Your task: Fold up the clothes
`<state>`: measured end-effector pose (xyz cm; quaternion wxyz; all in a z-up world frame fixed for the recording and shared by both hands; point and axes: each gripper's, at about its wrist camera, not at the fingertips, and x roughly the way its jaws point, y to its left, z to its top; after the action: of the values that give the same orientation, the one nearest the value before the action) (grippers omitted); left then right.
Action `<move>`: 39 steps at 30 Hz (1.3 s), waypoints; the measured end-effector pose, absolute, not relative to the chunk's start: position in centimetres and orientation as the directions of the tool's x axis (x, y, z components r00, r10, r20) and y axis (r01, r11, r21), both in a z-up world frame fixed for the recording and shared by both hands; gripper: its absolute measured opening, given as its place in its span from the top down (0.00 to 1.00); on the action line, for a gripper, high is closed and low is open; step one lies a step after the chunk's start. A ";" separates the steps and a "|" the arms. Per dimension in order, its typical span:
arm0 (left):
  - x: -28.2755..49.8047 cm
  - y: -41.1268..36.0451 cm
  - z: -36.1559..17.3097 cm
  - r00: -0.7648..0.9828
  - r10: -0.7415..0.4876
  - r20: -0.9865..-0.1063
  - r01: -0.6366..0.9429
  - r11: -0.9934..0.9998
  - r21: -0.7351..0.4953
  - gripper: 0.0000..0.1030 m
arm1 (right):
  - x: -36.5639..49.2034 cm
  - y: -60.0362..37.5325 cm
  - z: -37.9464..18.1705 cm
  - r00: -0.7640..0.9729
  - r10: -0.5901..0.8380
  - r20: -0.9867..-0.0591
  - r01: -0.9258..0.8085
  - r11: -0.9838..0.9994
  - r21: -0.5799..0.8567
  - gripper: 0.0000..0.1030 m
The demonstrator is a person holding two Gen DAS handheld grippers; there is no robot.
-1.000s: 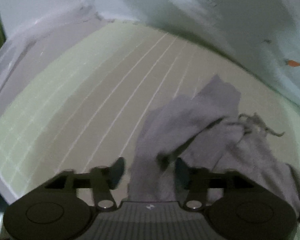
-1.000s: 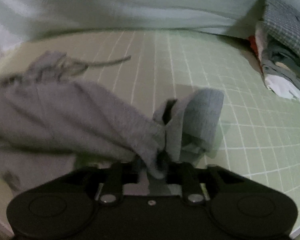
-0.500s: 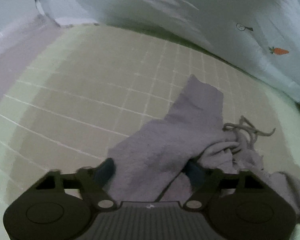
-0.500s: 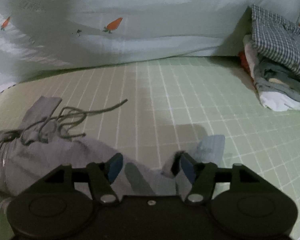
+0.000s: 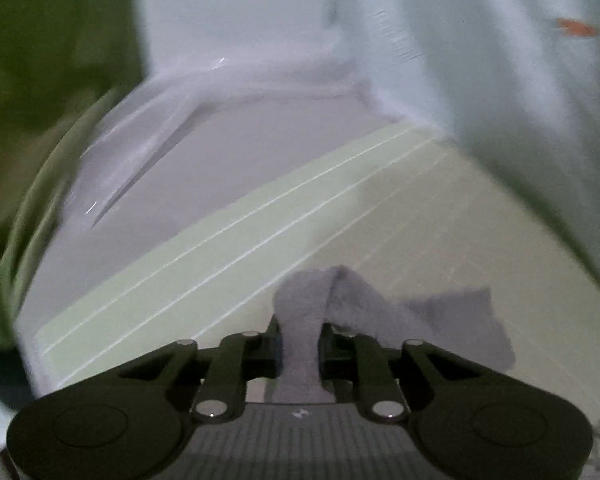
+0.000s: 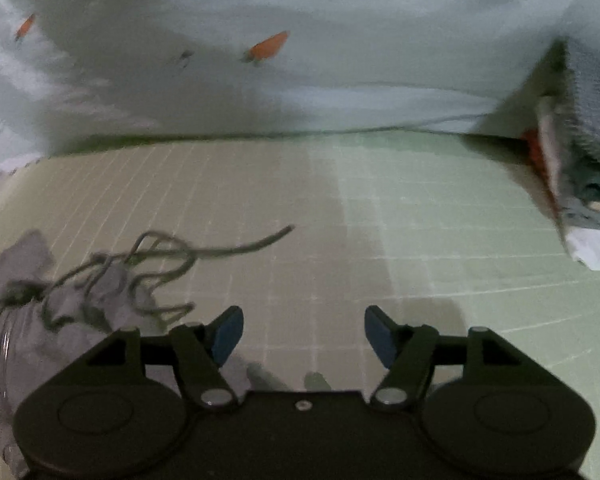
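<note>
A grey knit garment [image 5: 380, 312] lies on a pale green gridded mat [image 5: 260, 232]. My left gripper [image 5: 300, 344] is shut on a fold of the grey garment, which rises between the fingers and trails off to the right. In the right wrist view the same garment [image 6: 40, 320] lies crumpled at the lower left, with its grey drawstring [image 6: 204, 252] looping across the mat [image 6: 420, 220]. My right gripper [image 6: 304, 334] is open and empty just right of the garment. The left wrist view is blurred.
A pale blue sheet with carrot prints [image 6: 268, 46] hangs along the back. A stack of folded clothes [image 6: 580, 184] sits at the far right. A white cloth [image 5: 220, 152] covers the surface left of the mat, with a green surface [image 5: 40, 80] beyond.
My left gripper was open over the garment, then shut on a fold of it and swung left. My right gripper let go of the garment, opened wide, and now stands beside it.
</note>
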<state>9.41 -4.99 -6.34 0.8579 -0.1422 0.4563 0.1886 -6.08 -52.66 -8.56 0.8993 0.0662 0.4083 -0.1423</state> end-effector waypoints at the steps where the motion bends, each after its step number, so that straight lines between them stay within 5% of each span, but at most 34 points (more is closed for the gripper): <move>1: 9.0 -5.1 -6.5 0.502 0.193 -0.843 -0.461 0.885 -0.072 0.61 | -5.8 -52.4 -8.9 0.619 -0.186 -0.763 0.295 0.955 0.006 0.34; 3: 8.2 -5.3 -6.9 0.485 0.189 -0.854 -0.472 0.878 -0.073 0.28 | -4.9 -51.7 -9.0 0.622 -0.157 -0.767 0.257 0.966 0.011 0.34; 4: 8.0 -6.0 -6.8 0.503 0.173 -0.847 -0.443 0.893 -0.080 0.24 | -4.4 -51.3 -9.0 0.628 -0.141 -0.765 0.236 0.972 0.015 0.33; 17: 10.7 -18.6 -8.2 0.491 -0.055 -0.869 -0.048 0.995 -0.091 0.15 | 4.0 -46.5 -12.9 0.511 0.191 -0.838 -0.016 0.977 0.213 0.33; 18: 10.7 -19.0 -8.6 0.479 -0.059 -0.876 -0.038 0.995 -0.088 0.15 | 4.0 -46.2 -13.0 0.509 0.193 -0.839 -0.036 0.979 0.203 0.36; 21: 11.3 -19.5 -9.4 0.461 -0.059 -0.885 -0.034 0.996 -0.084 0.15 | 4.5 -46.5 -12.2 0.528 0.218 -0.821 -0.085 0.975 0.204 0.92; 23: 11.8 -19.0 -9.4 0.464 -0.059 -0.884 -0.042 0.995 -0.089 0.15 | 4.8 -46.8 -11.8 0.540 0.236 -0.808 -0.117 0.972 0.205 0.95; 26: 12.6 -18.3 -9.4 0.480 -0.038 -0.877 -0.062 0.995 -0.078 0.15 | 6.0 -47.0 -10.2 0.582 0.237 -0.778 -0.173 0.971 0.166 0.96; 30: 13.4 -17.4 -8.8 0.499 -0.022 -0.867 -0.090 0.993 -0.077 0.15 | 11.9 -48.5 -3.7 0.771 0.119 -0.626 -0.162 0.987 -0.011 0.96; 35: 13.6 -16.8 -8.6 0.508 -0.014 -0.862 -0.108 0.991 -0.079 0.14 | 10.5 -50.2 -4.0 0.784 0.008 -0.621 -0.030 0.999 -0.024 0.92; 36: 13.5 -16.8 -8.7 0.503 -0.014 -0.864 -0.109 0.991 -0.079 0.14 | 10.2 -50.6 -4.1 0.784 -0.014 -0.621 -0.003 1.000 -0.026 0.84; 37: 13.4 -16.8 -8.7 0.498 -0.014 -0.867 -0.110 0.991 -0.079 0.14 | 9.9 -50.9 -4.2 0.783 -0.036 -0.621 0.024 0.999 -0.027 0.61; 38: 13.4 -16.7 -8.8 0.493 -0.014 -0.870 -0.111 0.991 -0.078 0.14 | 9.6 -51.3 -4.3 0.782 -0.058 -0.621 0.051 0.998 -0.029 0.51; 39: 13.1 -16.8 -8.9 0.486 -0.015 -0.874 -0.108 0.991 -0.078 0.14 | 9.3 -51.6 -4.4 0.780 -0.080 -0.621 0.078 0.997 -0.031 0.50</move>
<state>13.12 -16.79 -8.92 0.8598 -0.0611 0.5062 0.0270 9.29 -51.63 -4.40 0.9433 -0.0017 0.3292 -0.0417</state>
